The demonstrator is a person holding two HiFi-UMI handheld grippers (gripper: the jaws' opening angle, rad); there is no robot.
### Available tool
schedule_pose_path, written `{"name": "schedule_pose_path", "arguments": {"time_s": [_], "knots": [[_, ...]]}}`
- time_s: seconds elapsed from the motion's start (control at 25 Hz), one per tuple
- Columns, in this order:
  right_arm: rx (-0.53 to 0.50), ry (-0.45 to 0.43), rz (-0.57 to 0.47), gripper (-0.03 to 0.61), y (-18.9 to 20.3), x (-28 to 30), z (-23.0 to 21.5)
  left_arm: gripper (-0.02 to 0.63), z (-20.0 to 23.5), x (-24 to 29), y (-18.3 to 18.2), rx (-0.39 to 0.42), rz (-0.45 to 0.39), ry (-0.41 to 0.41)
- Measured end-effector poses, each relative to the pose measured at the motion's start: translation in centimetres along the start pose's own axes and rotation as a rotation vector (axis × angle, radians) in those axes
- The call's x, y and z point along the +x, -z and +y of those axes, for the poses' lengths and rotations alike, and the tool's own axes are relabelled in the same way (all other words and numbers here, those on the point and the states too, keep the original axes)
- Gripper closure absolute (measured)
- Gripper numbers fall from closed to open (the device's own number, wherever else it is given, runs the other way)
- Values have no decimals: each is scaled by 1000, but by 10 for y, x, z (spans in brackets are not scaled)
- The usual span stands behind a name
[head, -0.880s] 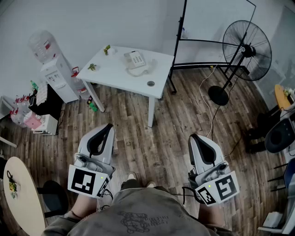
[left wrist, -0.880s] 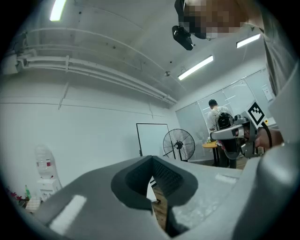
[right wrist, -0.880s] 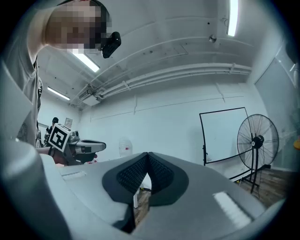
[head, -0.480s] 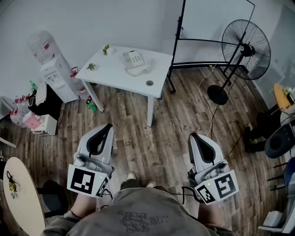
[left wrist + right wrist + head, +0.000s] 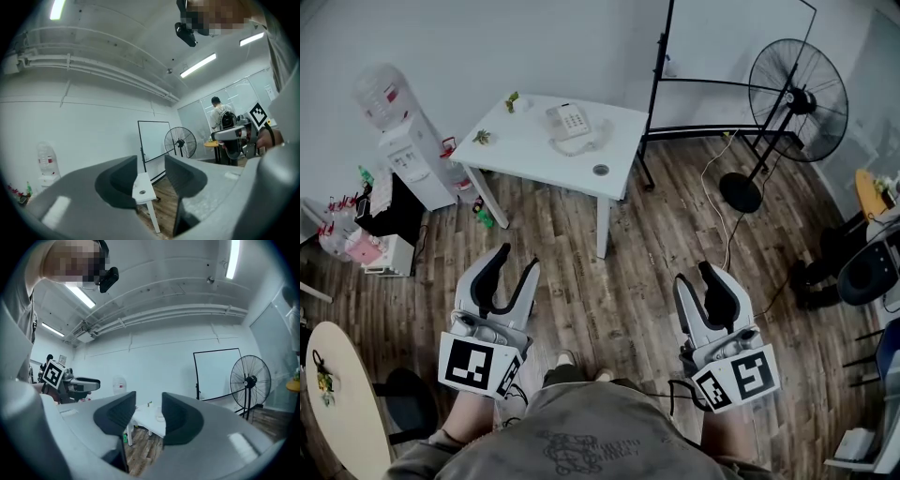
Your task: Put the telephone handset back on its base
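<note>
Opened since earlier, the jaws of the left gripper (image 5: 516, 262) and right gripper (image 5: 696, 277) are held apart, empty. The handset (image 5: 581, 144) is seen beside its base (image 5: 570, 119) on the table (image 5: 520, 150), left of a whiteboard (image 5: 731, 42) and fan (image 5: 797, 89). A person with a backpack (image 5: 221, 117) is shown only in the left gripper view.

I'm looking into an office room. A whiteboard (image 5: 736, 42) on a black stand stands by the wall, a white table (image 5: 520, 145) carries a desk telephone (image 5: 571, 120), and a water dispenser (image 5: 403, 145) sits in the corner. There's a swivel chair (image 5: 870, 274), wood-plank floor (image 5: 619, 281), a pedestal fan (image 5: 797, 89), and fluorescent strip lights (image 5: 198, 65) overhead.
</note>
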State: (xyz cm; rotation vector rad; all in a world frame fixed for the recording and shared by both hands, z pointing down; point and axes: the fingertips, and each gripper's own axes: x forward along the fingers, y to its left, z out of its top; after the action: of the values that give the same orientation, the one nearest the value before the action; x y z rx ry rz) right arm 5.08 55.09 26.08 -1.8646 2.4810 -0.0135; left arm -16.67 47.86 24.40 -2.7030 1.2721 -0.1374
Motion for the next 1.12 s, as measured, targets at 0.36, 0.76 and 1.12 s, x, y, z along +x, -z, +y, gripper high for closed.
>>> {"name": "schedule_pose_path", "arguments": {"time_s": [0.36,0.76,1.12], "knots": [[21,21,22,334,11,-3,-11,417,-6,2,3,-3,16,0],[45,19,23,324,19,25,-35,417,9,39,12,3,33,-22],[32,-11,63,313,29,93,-52,416,57,97,23,17,39,-38]]}}
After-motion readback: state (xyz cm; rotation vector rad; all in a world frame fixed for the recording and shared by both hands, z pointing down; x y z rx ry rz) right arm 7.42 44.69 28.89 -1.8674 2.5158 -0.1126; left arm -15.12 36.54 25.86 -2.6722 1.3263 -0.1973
